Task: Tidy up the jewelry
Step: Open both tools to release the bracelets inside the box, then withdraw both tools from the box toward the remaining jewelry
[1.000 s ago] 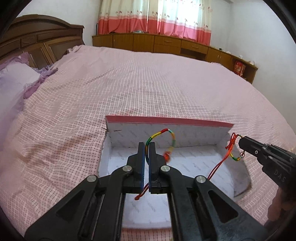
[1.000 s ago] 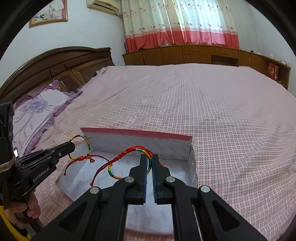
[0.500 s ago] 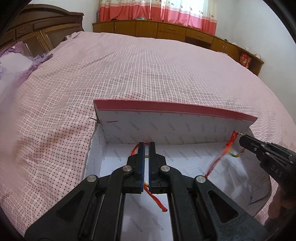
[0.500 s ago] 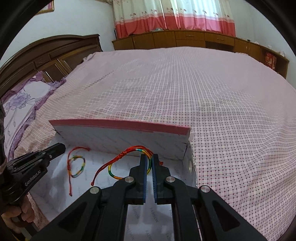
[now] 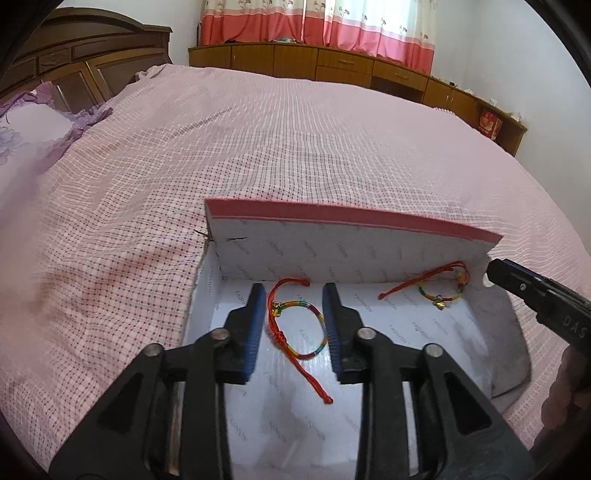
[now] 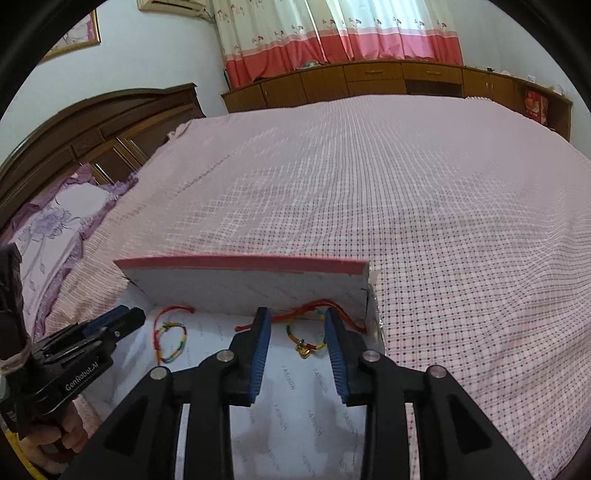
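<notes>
the left gripper [image 5: 294, 325] has just been opening its jaws; the blue pads [image 5: 255, 332] stand apart and press on nothing, and one bracelet [image 5: 295, 325] lies flat on the box floor between them, seen through the gap. the right gripper [image 6: 299, 341] has likewise just been opening, its blue pads [image 6: 260, 343] parted and clear of the second bracelet [image 6: 306, 332], which lies on the floor between them with a small gold charm [image 6: 303, 350] at its near side.

two bracelets in all, each a rainbow-coloured woven loop with red cord tails. both lie inside one open box [image 5: 354, 225], white-lined with a pink top edge on its far wall. relative to that far wall, the left bracelet sits just in front of it toward the box's left end, one red tail trailing back toward the camera; the right bracelet sits close against the wall near the box's right corner, its red cord running along the foot of the wall.

two grippers, each black with blue pads, each held by a hand [image 6: 55, 439] partly visible at the frame edge. the box rests on a pink checked bedspread [image 5: 295, 147]. beyond the box's far wall stand a dark wooden headboard [image 6: 92, 125], a purple floral pillow [image 6: 51, 229], a row of low wooden cabinets [image 6: 388, 79] and red-and-white curtains [image 6: 332, 33]. the gripper arms hide the near part of the box floor.
</notes>
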